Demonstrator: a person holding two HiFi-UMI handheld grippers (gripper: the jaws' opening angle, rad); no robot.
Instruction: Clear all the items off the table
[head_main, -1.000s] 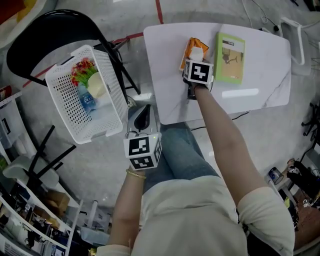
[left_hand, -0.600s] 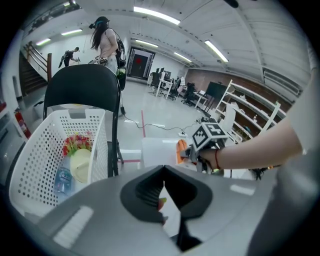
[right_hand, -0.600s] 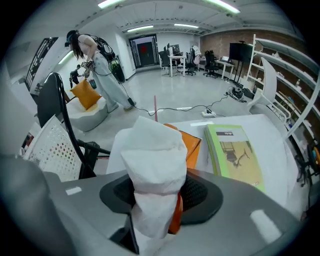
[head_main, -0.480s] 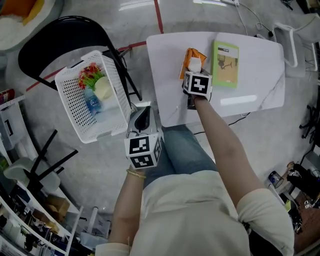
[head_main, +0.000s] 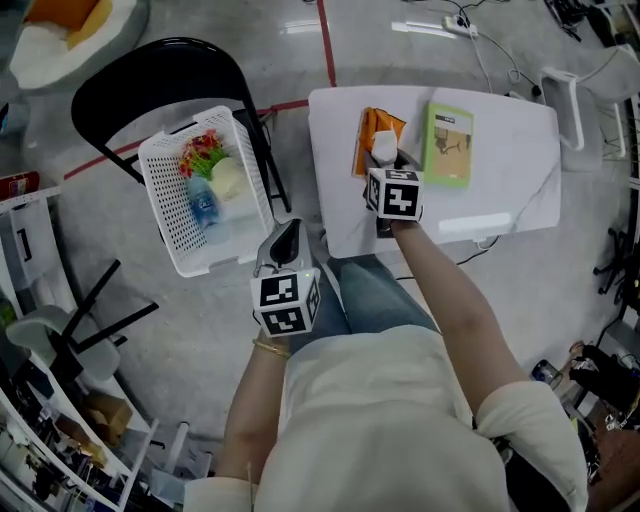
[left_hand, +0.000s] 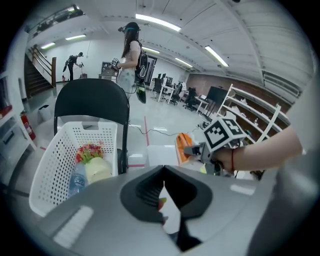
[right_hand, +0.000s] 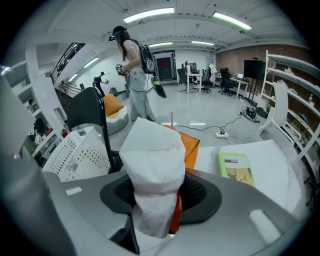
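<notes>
My right gripper (head_main: 386, 156) is shut on a white paper-wrapped item (head_main: 384, 147), which stands up between the jaws (right_hand: 152, 165) above the white table (head_main: 510, 140). An orange packet (head_main: 366, 134) lies flat on the table just beyond it, also visible behind the white item (right_hand: 190, 143). To its right lies a green book (head_main: 447, 145) (right_hand: 235, 168). Beside my lap, between the table and the white basket (head_main: 170, 225), my left gripper (head_main: 284, 243) is shut with nothing in it (left_hand: 163, 194). The basket (left_hand: 50, 160) holds red flowers (left_hand: 89, 150), a pale round thing and a water bottle (left_hand: 75, 180).
The basket rests on a black folding chair (head_main: 150, 85) left of the table. A person with a backpack (right_hand: 136, 65) stands farther off on the floor. A white chair (head_main: 560, 100) and cables sit past the table's right end. Shelves line the left side.
My right gripper has drawn back toward the table's near edge with the white item, uncovering more of the orange packet. The head view has shifted; the left gripper has hardly moved.
</notes>
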